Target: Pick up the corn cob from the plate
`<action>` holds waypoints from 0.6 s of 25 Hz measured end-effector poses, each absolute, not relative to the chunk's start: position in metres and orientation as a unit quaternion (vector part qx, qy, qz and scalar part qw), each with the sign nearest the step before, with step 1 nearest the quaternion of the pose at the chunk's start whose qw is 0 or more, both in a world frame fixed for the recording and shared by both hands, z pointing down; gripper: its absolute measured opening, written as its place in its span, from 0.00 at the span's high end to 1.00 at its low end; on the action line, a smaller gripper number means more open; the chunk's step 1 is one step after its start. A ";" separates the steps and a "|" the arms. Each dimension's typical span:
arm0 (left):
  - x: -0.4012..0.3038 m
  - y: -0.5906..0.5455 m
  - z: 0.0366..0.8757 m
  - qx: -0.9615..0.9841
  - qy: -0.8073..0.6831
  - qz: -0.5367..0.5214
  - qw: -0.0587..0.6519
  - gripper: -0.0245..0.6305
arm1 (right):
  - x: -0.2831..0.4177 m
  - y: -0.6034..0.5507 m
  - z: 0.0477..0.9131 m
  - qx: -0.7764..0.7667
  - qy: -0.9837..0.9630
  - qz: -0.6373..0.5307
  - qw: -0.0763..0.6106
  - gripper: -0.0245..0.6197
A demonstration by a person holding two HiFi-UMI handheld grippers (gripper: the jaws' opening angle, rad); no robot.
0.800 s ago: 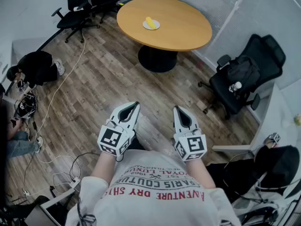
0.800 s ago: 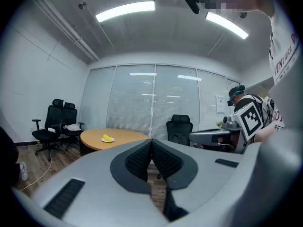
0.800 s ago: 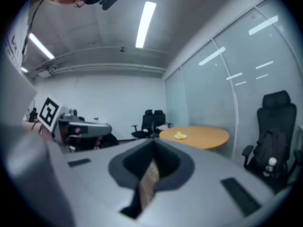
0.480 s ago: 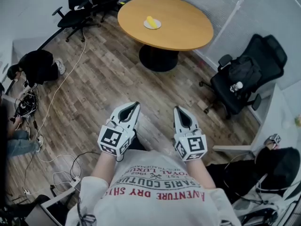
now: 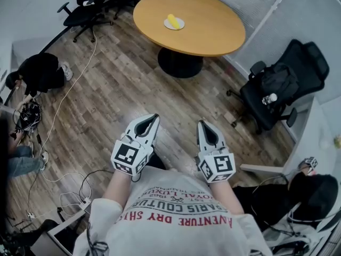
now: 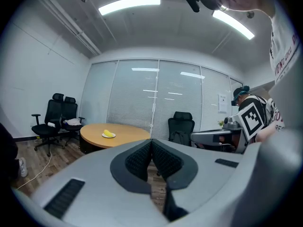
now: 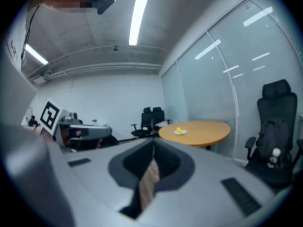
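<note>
1. The yellow corn cob [image 5: 171, 20] lay on a small white round plate [image 5: 181, 25], which sat on the round orange-brown wooden table [image 5: 213, 23], slightly off the tabletop's centre, towards the side where two black office chairs [image 5: 88, 4] stood just past the table's edge.
2. The person stood well short of the table, with a broad stretch of wood-plank floor [image 5: 117, 89] between them and its dark pedestal, so the cob was far out of reach.
3. The left gripper [image 5: 152, 119], grey and white with a square-marker cube, was held close to the person's body and pointed towards the table. Its jaws were fully together, the ribbed pads met at the tips, and it gripped nothing.
4. The right gripper [image 5: 203, 124] was carried alongside the left one, likewise aimed at the table, jaws pressed shut and empty; only floor showed through the slit beneath them.
5. Both tools looked carried in a neutral travelling pose, roughly level and closed, most likely because there was nothing to grasp before the table was reached.
6. A black office chair with a dark bag on its seat [image 5: 277, 84] stood to the right of the table, clear of the straight path.
7. By my judgement the task had hardly begun: the approach came first, then opening one gripper over the plate.
</note>
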State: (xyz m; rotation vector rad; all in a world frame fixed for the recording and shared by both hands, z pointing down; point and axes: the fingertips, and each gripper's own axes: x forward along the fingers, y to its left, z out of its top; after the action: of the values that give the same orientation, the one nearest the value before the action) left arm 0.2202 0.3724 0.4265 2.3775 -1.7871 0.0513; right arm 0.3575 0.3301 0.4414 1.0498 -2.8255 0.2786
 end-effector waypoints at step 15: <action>0.105 0.234 0.420 0.819 -0.567 0.015 0.084 0.91 | 0.241 0.196 0.434 0.383 -0.917 0.100 0.058 0.92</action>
State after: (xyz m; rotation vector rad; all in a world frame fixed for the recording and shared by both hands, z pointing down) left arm 0.1047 0.2338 0.4198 2.4449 -1.6910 0.0435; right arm 0.2414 0.1956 0.4340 1.1599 -2.7785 0.3039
